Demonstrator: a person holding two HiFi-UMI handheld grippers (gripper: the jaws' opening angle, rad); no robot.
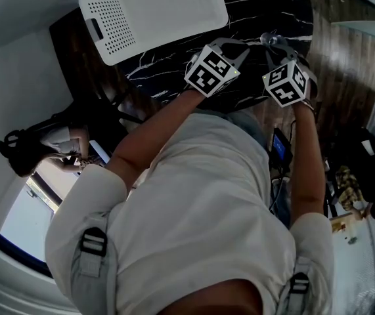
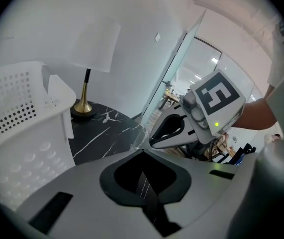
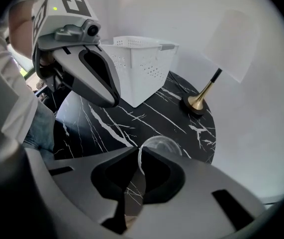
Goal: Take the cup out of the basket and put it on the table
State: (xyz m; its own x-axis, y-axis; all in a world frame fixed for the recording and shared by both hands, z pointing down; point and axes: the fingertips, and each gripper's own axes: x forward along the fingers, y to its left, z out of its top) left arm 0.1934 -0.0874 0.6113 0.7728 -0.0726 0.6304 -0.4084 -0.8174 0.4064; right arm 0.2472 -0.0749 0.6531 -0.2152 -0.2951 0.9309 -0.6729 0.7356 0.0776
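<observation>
A clear cup point(image 3: 159, 145) is pinched by its wall between the jaws of my right gripper point(image 3: 139, 156), which is shut on it over the black marble table point(image 3: 132, 121). Whether the cup touches the tabletop I cannot tell. In the head view the right gripper point(image 1: 276, 44) is at the table's near edge, with the cup point(image 1: 270, 40) glinting at its tip. My left gripper point(image 1: 238, 50) hangs just to its left, shut with nothing in it point(image 2: 142, 156). The white perforated basket point(image 1: 151, 13) stands on the table beyond both grippers.
A lamp with a gold base point(image 3: 198, 103) and white shade stands at the table's far side by the wall. In the left gripper view the basket point(image 2: 17, 118) is close on the left. Wooden floor point(image 1: 345, 58) lies right of the table.
</observation>
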